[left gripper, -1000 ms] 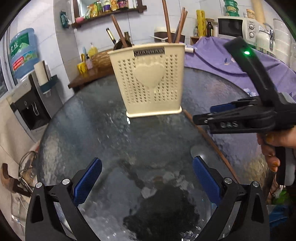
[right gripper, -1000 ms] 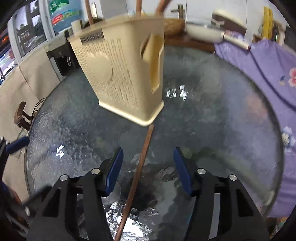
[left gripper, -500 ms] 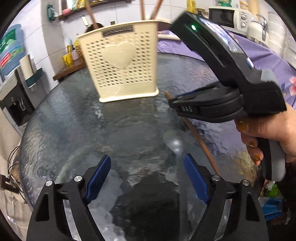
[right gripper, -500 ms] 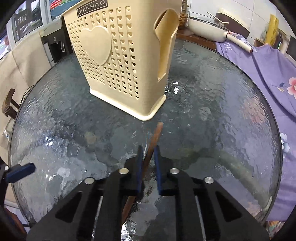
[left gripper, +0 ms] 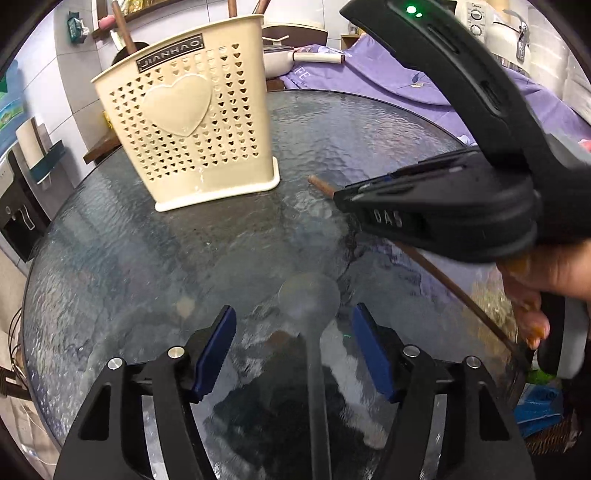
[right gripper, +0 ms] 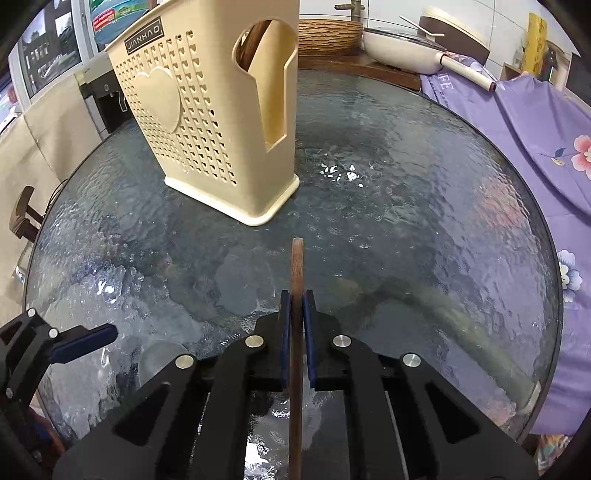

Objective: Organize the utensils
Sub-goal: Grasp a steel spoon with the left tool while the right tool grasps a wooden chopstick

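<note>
A cream perforated utensil holder (left gripper: pixel 192 118) with a heart on its face stands on the round glass table (left gripper: pixel 129 258); it also shows in the right wrist view (right gripper: pixel 218 125). Brown sticks stand inside it. My right gripper (right gripper: pixel 296 314) is shut on a brown wooden chopstick (right gripper: pixel 297 266), whose tip points toward the holder's base; the chopstick also shows in the left wrist view (left gripper: pixel 321 186). My left gripper (left gripper: pixel 293 334) is open, with a translucent spoon (left gripper: pixel 310 299) lying on the glass between its fingers.
A purple floral cloth (right gripper: pixel 535 122) drapes over the table's right side. A cream pan (right gripper: pixel 402 48) and a wicker basket (right gripper: pixel 328 35) sit on a wooden counter behind. A water dispenser (left gripper: pixel 18 177) stands at left.
My right gripper closed on the chopstick and turned it to point at the holder. My left gripper moved so the spoon lies between its open fingers.
</note>
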`<state>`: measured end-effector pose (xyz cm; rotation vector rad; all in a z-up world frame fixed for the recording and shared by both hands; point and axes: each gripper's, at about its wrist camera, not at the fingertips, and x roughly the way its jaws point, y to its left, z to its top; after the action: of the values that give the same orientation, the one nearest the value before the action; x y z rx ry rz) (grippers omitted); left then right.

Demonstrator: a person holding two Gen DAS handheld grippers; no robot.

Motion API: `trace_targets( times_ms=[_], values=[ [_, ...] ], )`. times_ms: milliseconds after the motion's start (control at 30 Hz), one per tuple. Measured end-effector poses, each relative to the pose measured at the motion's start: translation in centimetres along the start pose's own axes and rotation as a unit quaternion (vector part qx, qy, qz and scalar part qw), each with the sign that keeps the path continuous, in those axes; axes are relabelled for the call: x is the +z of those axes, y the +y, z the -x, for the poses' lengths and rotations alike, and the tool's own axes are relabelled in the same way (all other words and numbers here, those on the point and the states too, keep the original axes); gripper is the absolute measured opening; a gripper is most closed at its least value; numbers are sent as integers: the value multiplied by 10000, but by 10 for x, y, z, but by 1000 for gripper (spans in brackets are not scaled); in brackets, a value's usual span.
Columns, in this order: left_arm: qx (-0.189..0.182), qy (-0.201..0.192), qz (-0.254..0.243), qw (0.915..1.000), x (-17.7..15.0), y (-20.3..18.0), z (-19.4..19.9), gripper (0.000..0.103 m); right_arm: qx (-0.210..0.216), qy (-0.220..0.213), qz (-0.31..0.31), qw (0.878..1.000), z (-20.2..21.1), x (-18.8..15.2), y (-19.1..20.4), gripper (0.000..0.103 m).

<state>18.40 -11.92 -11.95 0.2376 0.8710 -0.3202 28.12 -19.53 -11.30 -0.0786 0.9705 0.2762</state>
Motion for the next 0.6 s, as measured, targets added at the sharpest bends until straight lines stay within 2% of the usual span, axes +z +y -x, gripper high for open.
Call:
trace_targets(
  times_ms=[100,133,200,433,600],
  values=[
    [-163,49,115,9998,7,2,-4,47,36,2,3,10000,-1,1,-2,8],
    [-199,70,164,9996,9,3,-6,45,50,3,-5,10000,-1,2,-3,8],
    [-177,83,147,9997,13,2,-8,35,69,4,-14,10000,-2,3,-3,8],
    [-153,-29,177,9997,25,5,-7,35,199,-39,-113,9997,-3,5,-10,8],
    [-118,-386,289,9988,34,16,14,35,386,-416,-296,9979,15,8,-18,8]
  ],
)
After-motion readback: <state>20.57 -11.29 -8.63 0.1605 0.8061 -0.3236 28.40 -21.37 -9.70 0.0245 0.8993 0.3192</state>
